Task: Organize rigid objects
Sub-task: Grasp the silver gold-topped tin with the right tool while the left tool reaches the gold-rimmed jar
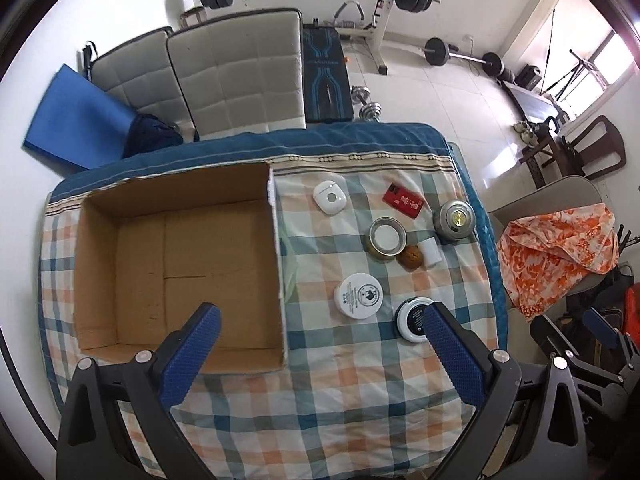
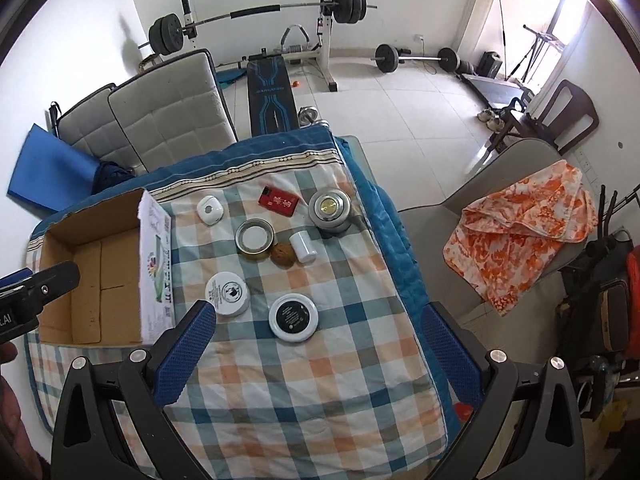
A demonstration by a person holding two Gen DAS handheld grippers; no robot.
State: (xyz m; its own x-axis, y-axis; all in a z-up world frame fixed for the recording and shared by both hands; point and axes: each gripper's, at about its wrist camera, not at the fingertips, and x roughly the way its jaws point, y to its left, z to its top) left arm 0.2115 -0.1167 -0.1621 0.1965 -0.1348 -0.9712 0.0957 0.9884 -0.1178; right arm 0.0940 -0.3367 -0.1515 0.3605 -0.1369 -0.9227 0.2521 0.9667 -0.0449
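An empty cardboard box (image 1: 120,240) (image 2: 56,248) sits on the left of the checked tablecloth (image 1: 352,400) (image 2: 320,380). To its right lie a white round tin (image 1: 359,296) (image 2: 227,293), a black-lidded jar (image 1: 412,320) (image 2: 294,317), a metal-rimmed tin (image 1: 387,238) (image 2: 255,238), a walnut (image 1: 410,258) (image 2: 283,255), a small white bottle (image 1: 430,252) (image 2: 303,246), a silver round tin (image 1: 454,220) (image 2: 330,208), a red box (image 1: 403,200) (image 2: 278,201) and a white earbud case (image 1: 330,197) (image 2: 210,209). My left gripper (image 1: 320,328) is open above the box's near right corner. My right gripper (image 2: 318,326) is open above the black-lidded jar.
Grey cushions (image 1: 224,80) and a blue mat (image 1: 72,120) lean behind the table. A barbell rack (image 2: 260,12) and weights stand at the back. A chair with an orange cloth (image 2: 520,228) is right of the table. The left gripper's body (image 2: 32,292) shows over the box.
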